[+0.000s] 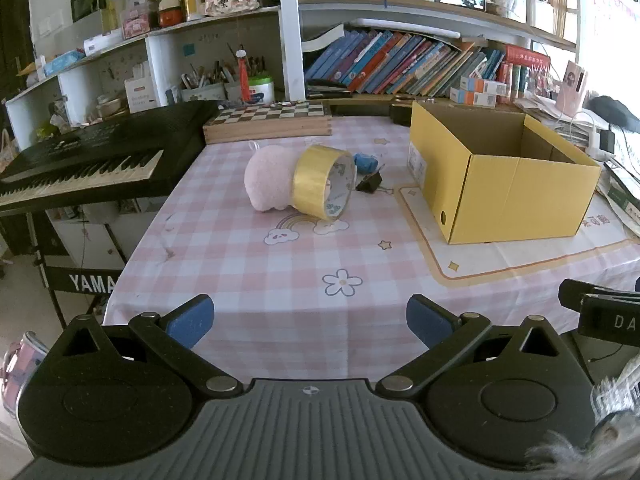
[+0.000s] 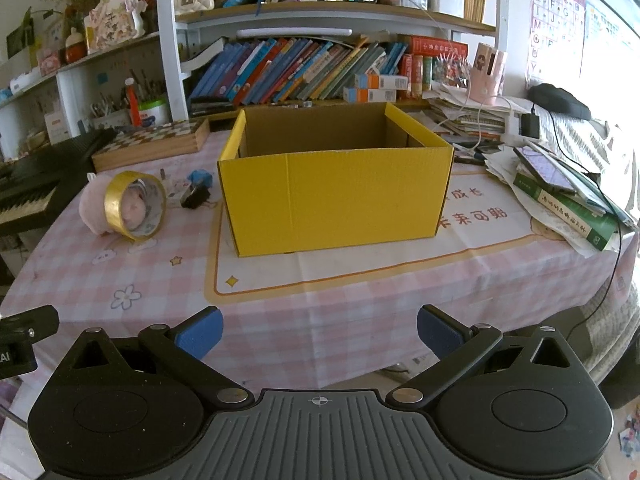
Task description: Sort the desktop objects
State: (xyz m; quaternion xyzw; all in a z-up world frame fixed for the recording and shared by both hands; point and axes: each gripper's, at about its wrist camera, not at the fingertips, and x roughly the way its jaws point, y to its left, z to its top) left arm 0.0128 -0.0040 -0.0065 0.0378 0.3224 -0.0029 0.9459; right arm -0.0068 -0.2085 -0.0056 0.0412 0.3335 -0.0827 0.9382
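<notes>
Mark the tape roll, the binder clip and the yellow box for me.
tape roll (image 1: 310,178): left wrist view, gold outer band.
binder clip (image 1: 369,182): left wrist view, black body.
yellow box (image 2: 336,200): right wrist view, near wall.

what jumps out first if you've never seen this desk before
The open yellow box dominates the middle of the pink checked tablecloth. To its left lies a small cluster: a gold tape roll tipped against a pink plush, with a black binder clip beside them. A black keyboard sits off the table's left edge.
</notes>
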